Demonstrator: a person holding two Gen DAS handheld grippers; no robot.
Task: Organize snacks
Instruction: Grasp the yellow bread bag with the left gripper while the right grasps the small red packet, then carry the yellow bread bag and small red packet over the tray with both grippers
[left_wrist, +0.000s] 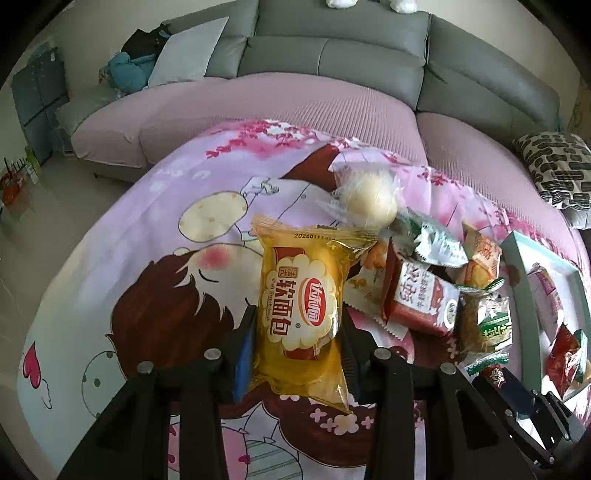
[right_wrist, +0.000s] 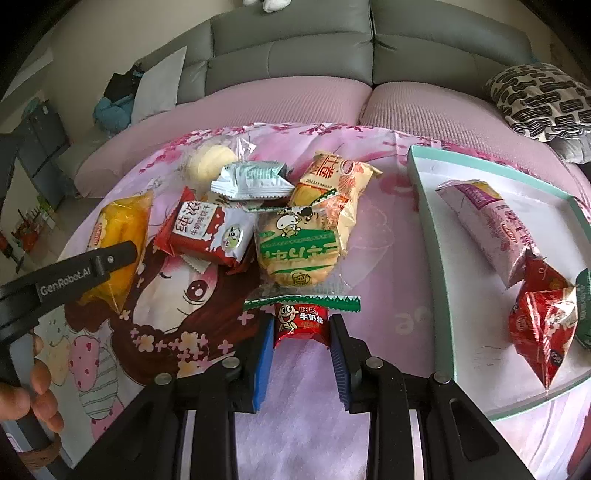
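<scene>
My left gripper (left_wrist: 297, 332) is shut on a yellow soft-bread packet (left_wrist: 301, 299), its blue pads pressing both sides, just above the cartoon-printed cloth (left_wrist: 147, 229). The same packet (right_wrist: 122, 225) shows at the left of the right wrist view, behind the left gripper's black arm. My right gripper (right_wrist: 301, 328) is shut on a small red milk-candy packet (right_wrist: 300, 321) with a green zigzag seam. A pile of snacks lies ahead: a red wafer packet (right_wrist: 207, 232), a green-and-white rice-cracker pack (right_wrist: 295, 247), an orange pack (right_wrist: 332, 184), a silver-green sachet (right_wrist: 251, 181) and a pale round bun (right_wrist: 208, 166).
A white tray with a teal rim (right_wrist: 424, 206) sits at the right, holding a pink bread packet (right_wrist: 491, 225) and red packets (right_wrist: 543, 321). A pink-covered grey sofa (left_wrist: 332, 59) runs behind. A patterned cushion (right_wrist: 543, 99) lies at far right. A person's hand (right_wrist: 33, 391) grips the left handle.
</scene>
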